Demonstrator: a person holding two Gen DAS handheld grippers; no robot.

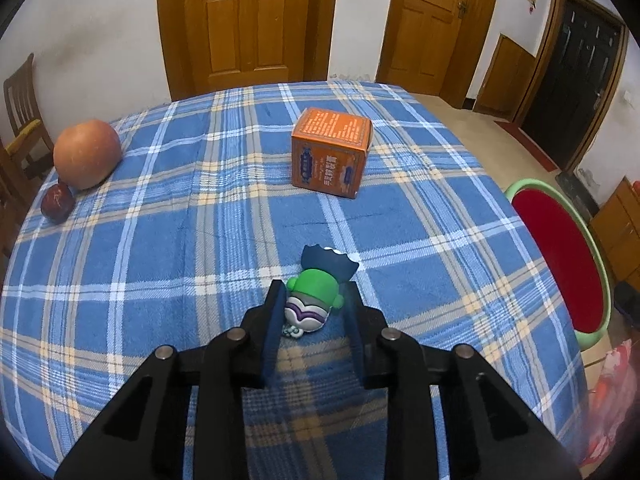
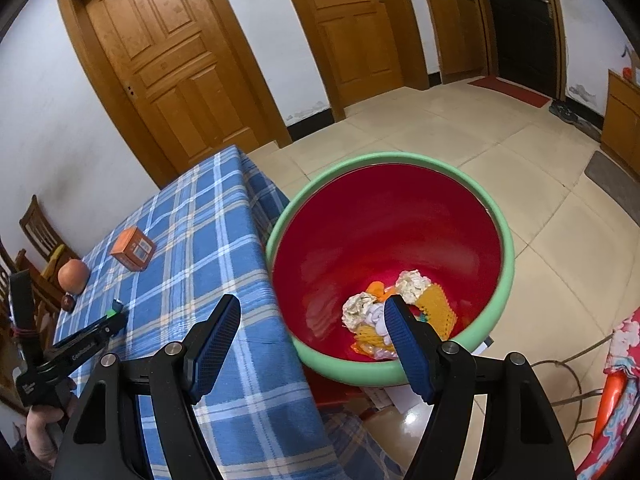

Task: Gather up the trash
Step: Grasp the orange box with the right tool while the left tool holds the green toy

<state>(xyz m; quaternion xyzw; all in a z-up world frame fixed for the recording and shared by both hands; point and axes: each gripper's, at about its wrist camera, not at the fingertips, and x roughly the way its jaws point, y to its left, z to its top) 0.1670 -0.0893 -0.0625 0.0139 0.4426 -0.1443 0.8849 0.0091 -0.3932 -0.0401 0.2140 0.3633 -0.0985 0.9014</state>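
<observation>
A small green, white and purple toy figure (image 1: 314,298) lies on the blue plaid tablecloth (image 1: 180,240). My left gripper (image 1: 316,292) is low over the cloth with its two fingers on either side of the toy, close to it but apart. My right gripper (image 2: 312,310) is open and empty, held above the near rim of the red bin with a green rim (image 2: 384,160) beside the table. Crumpled paper, foam net and orange scraps (image 2: 394,306) lie at the bin's bottom. The left gripper also shows in the right wrist view (image 2: 116,314).
An orange box (image 1: 330,154) stands mid-table. A large orange-pink fruit (image 1: 86,154) and a small dark red fruit (image 1: 58,202) sit at the table's left edge. The bin (image 1: 560,256) is off the table's right side. Wooden chairs (image 1: 24,112) stand at left. Doors line the back wall.
</observation>
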